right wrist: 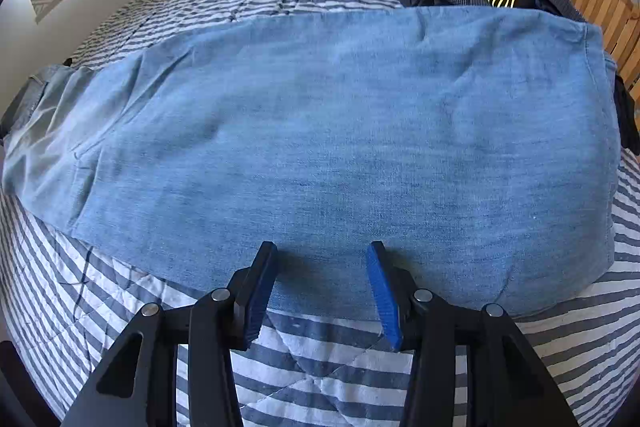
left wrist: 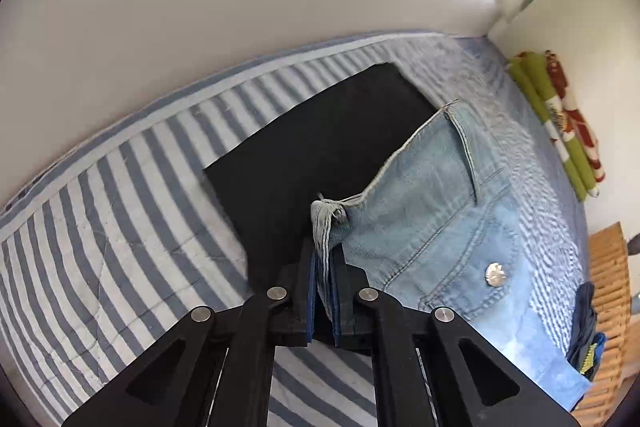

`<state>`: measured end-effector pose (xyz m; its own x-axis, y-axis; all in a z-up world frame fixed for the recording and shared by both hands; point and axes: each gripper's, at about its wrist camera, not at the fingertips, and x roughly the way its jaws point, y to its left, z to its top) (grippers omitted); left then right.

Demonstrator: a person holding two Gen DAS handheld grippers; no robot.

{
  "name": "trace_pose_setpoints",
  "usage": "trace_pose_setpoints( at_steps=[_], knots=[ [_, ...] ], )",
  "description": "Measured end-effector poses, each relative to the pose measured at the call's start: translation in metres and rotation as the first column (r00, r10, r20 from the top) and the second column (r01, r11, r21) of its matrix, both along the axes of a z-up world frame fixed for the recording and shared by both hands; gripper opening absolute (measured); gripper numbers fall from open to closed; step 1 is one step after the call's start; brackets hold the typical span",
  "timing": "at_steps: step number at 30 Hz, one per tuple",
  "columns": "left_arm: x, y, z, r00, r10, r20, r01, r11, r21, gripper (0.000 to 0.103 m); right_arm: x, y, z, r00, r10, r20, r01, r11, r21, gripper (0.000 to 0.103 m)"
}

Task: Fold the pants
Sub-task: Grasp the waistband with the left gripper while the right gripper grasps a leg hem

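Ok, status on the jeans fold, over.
Left gripper shut on jeans waistband. Right gripper open above light blue jeans, spread on striped quilt. Folded black garment beside the waistband.

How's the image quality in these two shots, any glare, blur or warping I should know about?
Left wrist view: blown-out glare at the top right corner, striped bedspread bent into curves, left gripper and pinched jeans fairly sharp. Right wrist view: even light, no glare, jeans bulging barrel-like, right gripper crisp, dark corners.
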<state>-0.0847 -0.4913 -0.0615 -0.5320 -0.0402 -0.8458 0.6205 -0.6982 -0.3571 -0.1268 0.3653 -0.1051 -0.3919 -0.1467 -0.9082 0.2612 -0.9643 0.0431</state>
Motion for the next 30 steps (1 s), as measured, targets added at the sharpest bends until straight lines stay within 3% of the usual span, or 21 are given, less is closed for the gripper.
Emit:
trace_pose_setpoints(
  at_steps=[3, 5, 10, 14, 19, 22, 26, 30],
  knots=[
    [-0.009, 0.019, -0.001, 0.996, -0.074, 0.049, 0.078, 0.993, -0.090, 0.020, 0.000, 0.004, 0.002, 1.000, -0.008, -0.005, 0.008, 1.000, -0.021, 0.042],
    [-0.009, 0.024, 0.006, 0.992, -0.094, 0.078, 0.102, 0.989, -0.107, 0.038, 0.006, 0.013, 0.009, 1.000, -0.017, -0.013, 0.016, 0.998, -0.060, 0.042],
    [0.012, 0.050, 0.059, 0.993, -0.099, 0.070, 0.116, 0.948, -0.297, 0.041, 0.031, 0.079, 0.040, 0.988, -0.138, -0.070, 0.126, 0.980, -0.154, 0.043],
    [0.019, 0.114, 0.099, 0.963, -0.265, 0.041, 0.262, 0.898, -0.352, 0.041, 0.036, 0.169, 0.054, 0.944, -0.315, -0.094, 0.294, 0.937, -0.190, 0.045],
    [0.008, 0.232, 0.123, 0.871, -0.491, 0.029, 0.472, 0.818, -0.329, 0.042, 0.022, 0.266, 0.051, 0.878, -0.468, -0.095, 0.431, 0.862, -0.266, 0.046],
    [0.000, 0.316, 0.116, 0.784, -0.619, 0.042, 0.602, 0.743, -0.293, 0.042, 0.003, 0.295, 0.037, 0.869, -0.493, -0.047, 0.452, 0.828, -0.330, 0.048],
    [-0.006, 0.416, 0.102, 0.660, -0.745, 0.094, 0.738, 0.620, -0.266, 0.042, -0.028, 0.307, 0.023, 0.892, -0.450, -0.049, 0.388, 0.815, -0.430, 0.054],
    [-0.002, 0.496, 0.085, 0.573, -0.810, 0.120, 0.813, 0.544, -0.209, 0.042, -0.053, 0.297, 0.010, 0.930, -0.364, -0.057, 0.292, 0.822, -0.489, 0.064]
  ],
)
